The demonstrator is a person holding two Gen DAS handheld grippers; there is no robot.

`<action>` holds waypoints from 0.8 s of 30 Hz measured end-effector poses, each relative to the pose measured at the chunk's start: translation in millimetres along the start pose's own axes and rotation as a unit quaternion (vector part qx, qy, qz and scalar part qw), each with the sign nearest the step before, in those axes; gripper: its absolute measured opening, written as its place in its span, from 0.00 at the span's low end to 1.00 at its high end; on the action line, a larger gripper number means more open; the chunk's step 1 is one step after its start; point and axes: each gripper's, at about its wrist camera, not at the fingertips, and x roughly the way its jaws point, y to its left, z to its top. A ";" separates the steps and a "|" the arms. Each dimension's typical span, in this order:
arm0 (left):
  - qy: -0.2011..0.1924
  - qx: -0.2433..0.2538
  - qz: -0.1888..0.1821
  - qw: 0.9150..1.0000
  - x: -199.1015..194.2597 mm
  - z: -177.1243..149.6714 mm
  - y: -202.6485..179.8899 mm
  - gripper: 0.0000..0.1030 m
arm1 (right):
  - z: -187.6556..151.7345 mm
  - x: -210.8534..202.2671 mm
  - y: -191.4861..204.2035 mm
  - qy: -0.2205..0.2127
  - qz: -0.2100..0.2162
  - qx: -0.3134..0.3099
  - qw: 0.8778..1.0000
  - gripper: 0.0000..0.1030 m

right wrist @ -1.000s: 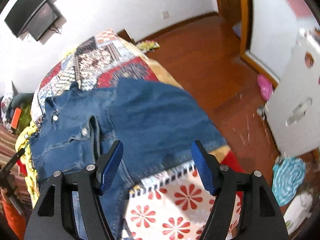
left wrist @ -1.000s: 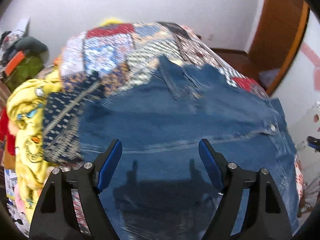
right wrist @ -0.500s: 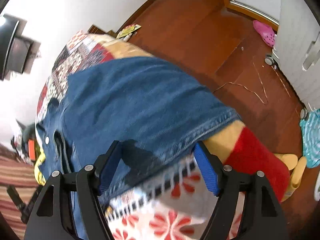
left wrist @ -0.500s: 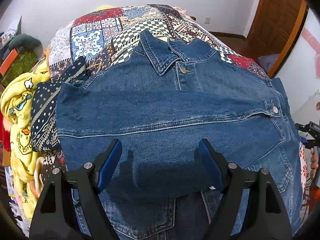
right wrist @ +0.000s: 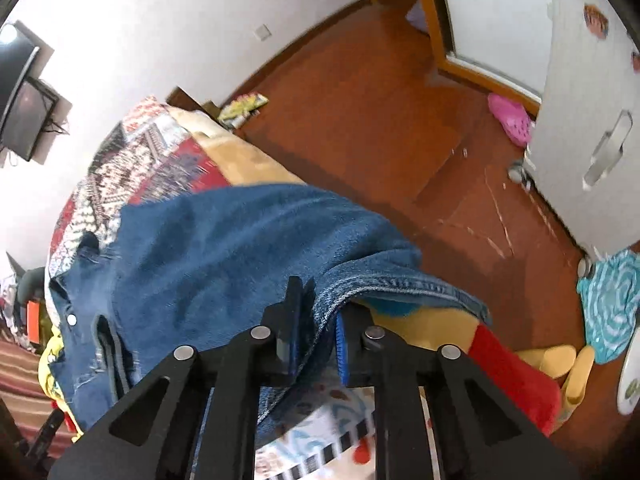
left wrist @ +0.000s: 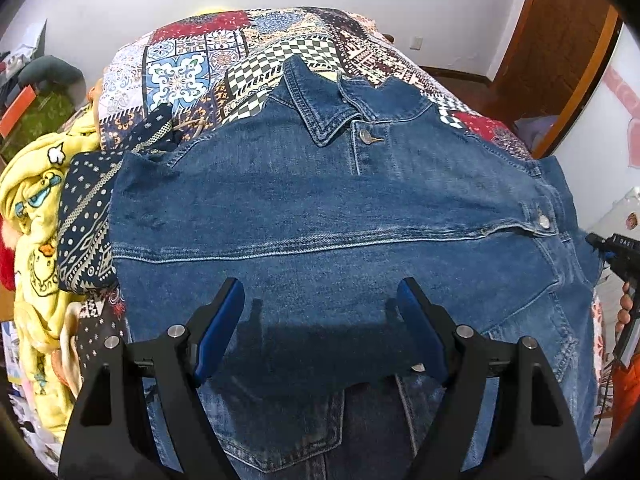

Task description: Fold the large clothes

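Observation:
A blue denim jacket (left wrist: 320, 208) lies spread front up on the patchwork bedspread (left wrist: 208, 60), collar at the far side. My left gripper (left wrist: 320, 320) hovers just over the jacket's lower middle, jaws wide open, with the cloth lying flat under them and its shadow on the denim. In the right wrist view my right gripper (right wrist: 318, 324) is shut on the jacket's (right wrist: 224, 248) stitched edge at the bed's side, the denim pinched between the blue pads. The same gripper (left wrist: 612, 248) shows at the jacket's right edge in the left wrist view, a hand behind it.
A yellow cartoon blanket (left wrist: 36, 216) and a dark patterned cloth (left wrist: 84, 216) are heaped left of the jacket. Right of the bed are wooden floor (right wrist: 380, 112), a pink shoe (right wrist: 512, 120), a white cabinet (right wrist: 592, 112), teal cloth (right wrist: 612, 300) and a red-and-yellow plush (right wrist: 500, 360).
My right gripper sank to the jacket's side edge, rolled, and closed on the denim. The left gripper came slightly lower over the jacket, jaws unchanged.

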 end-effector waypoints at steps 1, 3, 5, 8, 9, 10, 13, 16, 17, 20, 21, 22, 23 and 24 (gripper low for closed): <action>-0.002 -0.002 -0.005 1.000 -1.6 -1.3 0.8 0.76 | 1.6 -9.6 5.0 -0.012 0.004 -0.008 1.000 0.11; -0.009 -0.004 -0.016 1.000 -3.7 -3.2 1.9 0.76 | 5.6 -27.8 17.4 -0.035 0.016 -0.022 0.999 0.10; -0.011 -0.009 -0.023 1.000 -3.5 -6.9 3.6 0.76 | 10.8 -46.4 37.9 -0.055 0.036 -0.043 0.997 0.09; 0.000 -0.018 -0.035 0.999 0.8 -12.1 6.8 0.76 | 11.7 -75.0 81.0 -0.086 0.061 -0.098 0.990 0.09; 0.003 -0.019 -0.035 0.999 1.8 -13.8 7.7 0.76 | 10.6 -81.6 93.7 -0.092 0.070 -0.117 0.986 0.08; 0.007 -0.020 -0.034 0.999 2.7 -15.2 8.8 0.76 | 7.5 -89.2 109.5 -0.099 0.082 -0.136 0.982 0.08; 0.013 -0.039 -0.027 0.999 4.6 -20.2 18.1 0.76 | -7.4 -101.7 153.5 -0.099 0.120 -0.185 0.970 0.08; 0.026 -0.065 -0.041 0.997 6.8 -24.5 30.3 0.76 | -29.0 -99.9 187.6 -0.084 0.148 -0.228 0.959 0.08; 0.029 -0.070 -0.043 0.996 6.8 -25.9 33.7 0.76 | -39.1 -96.4 198.5 -0.076 0.157 -0.242 0.954 0.09; 0.034 -0.075 -0.047 0.995 5.3 -31.4 39.2 0.76 | -65.6 -81.8 219.0 -0.043 0.174 -0.273 0.945 0.08; 0.035 -0.077 -0.047 0.995 3.7 -33.2 40.5 0.76 | -72.9 -73.1 225.6 -0.030 0.176 -0.283 0.942 0.08; 0.033 -0.077 -0.044 0.995 1.5 -34.9 41.6 0.76 | -84.0 -62.0 230.6 -0.013 0.173 -0.296 0.939 0.08; 0.032 -0.077 -0.042 0.996 -0.1 -35.9 42.6 0.76 | -89.8 -53.7 233.1 -0.001 0.169 -0.302 0.938 0.08; 0.028 -0.076 -0.038 0.996 -3.7 -36.8 43.5 0.76 | -99.2 -41.8 235.2 0.017 0.163 -0.311 0.936 0.09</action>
